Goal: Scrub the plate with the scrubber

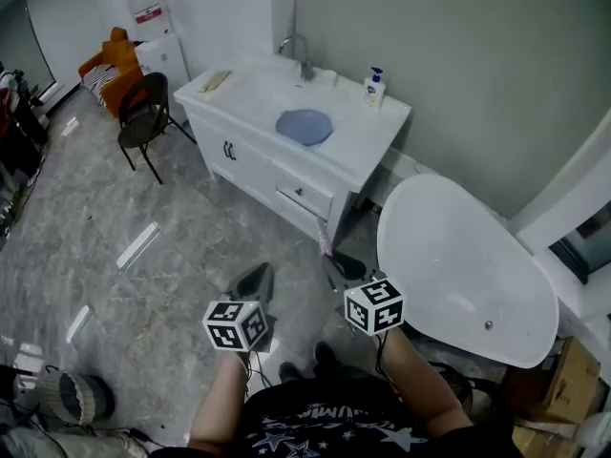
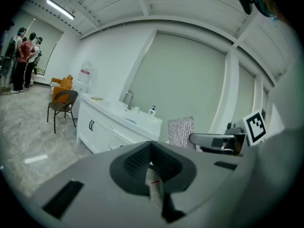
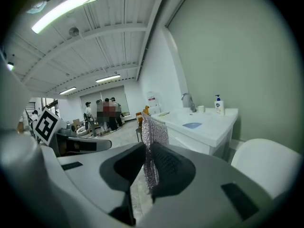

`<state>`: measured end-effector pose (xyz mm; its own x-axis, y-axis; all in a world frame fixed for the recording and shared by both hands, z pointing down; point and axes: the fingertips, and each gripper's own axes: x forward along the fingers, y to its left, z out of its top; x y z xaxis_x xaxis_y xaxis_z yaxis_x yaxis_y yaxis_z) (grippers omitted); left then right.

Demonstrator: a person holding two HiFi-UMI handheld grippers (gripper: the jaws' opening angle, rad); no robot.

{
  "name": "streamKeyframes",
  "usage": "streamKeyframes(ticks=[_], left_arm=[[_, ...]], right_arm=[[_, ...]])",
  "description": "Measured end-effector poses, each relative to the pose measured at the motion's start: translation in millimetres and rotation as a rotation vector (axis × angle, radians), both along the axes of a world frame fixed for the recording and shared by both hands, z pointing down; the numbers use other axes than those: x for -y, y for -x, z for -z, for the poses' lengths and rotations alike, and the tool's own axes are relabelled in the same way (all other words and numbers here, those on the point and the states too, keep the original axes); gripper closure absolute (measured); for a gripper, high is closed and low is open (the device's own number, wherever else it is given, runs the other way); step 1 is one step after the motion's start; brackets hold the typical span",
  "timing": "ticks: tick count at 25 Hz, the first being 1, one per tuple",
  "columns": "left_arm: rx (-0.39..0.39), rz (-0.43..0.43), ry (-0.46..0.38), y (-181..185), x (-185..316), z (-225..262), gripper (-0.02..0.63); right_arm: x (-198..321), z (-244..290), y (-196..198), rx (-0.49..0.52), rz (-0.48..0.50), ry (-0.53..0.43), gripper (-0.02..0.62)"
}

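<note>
Closest in, a dark printed shirt (image 1: 325, 427) and two forearms reaching forward, well short of any work.

Right hand-held gripper (image 1: 342, 263) clamped on the scrubber (image 3: 154, 129): a silvery mesh pad, upright, pinched by its lower part, top edge proud of the jaws. Left hand-held gripper (image 1: 256, 280) closed tight on nothing, only a sliver of floor (image 1: 143, 284) visible through the slit in its own view. Both tipped slightly downward, side by side, not touching.

Well ahead across the floor, on a white bench (image 1: 358, 151) with a tap (image 1: 298, 51) and a soap bottle (image 1: 374, 88): the plate (image 1: 305, 127), blue, lying flat in front of the tap. Hard to tell whether on the top or in a shallow basin. No scrubbing begun, by the look of it; needs an approach to the bench first.

Handling, as a guess:
- **Scrubber:** light, soft and springy, likely to fold under pressure. Best gripped deep rather than by a corner, with enough mesh free to rub.
- **Plate:** probably stiff, smooth, breakable, slippery once wet, and prone to skate when rubbed. Better pinned at the rim between the empty left jaws, or pressed down near one edge, leaving the face free.
</note>
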<state>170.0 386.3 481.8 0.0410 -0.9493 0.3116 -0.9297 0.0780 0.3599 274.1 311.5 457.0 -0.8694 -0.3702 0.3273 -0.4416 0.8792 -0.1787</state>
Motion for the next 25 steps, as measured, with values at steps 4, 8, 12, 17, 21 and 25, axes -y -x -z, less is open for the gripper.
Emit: streamKeyframes(ticks=[4, 8, 12, 17, 21, 25], left_arm=[[-0.008, 0.006, 0.013, 6, -9, -5, 0.589], [-0.015, 0.012, 0.022, 15, -23, -10, 0.588], [-0.018, 0.025, 0.014, 30, -45, -15, 0.588], [-0.016, 0.05, 0.011, 52, -59, -17, 0.588], [-0.017, 0.049, -0.007, 60, -60, -12, 0.589], [-0.029, 0.054, -0.01, 73, -49, -13, 0.588]], right_arm=[[-5, -5, 1, 0.003, -0.03, 0.016, 0.523], [-12, -10, 5, 0.012, -0.052, 0.036, 0.523], [-27, -13, 18, 0.016, -0.043, 0.019, 0.523], [-37, -14, 35, 0.015, -0.031, 0.011, 0.523], [-30, -13, 42, 0.012, -0.039, 0.006, 0.523], [-9, -14, 55, 0.02, -0.057, 0.006, 0.523]])
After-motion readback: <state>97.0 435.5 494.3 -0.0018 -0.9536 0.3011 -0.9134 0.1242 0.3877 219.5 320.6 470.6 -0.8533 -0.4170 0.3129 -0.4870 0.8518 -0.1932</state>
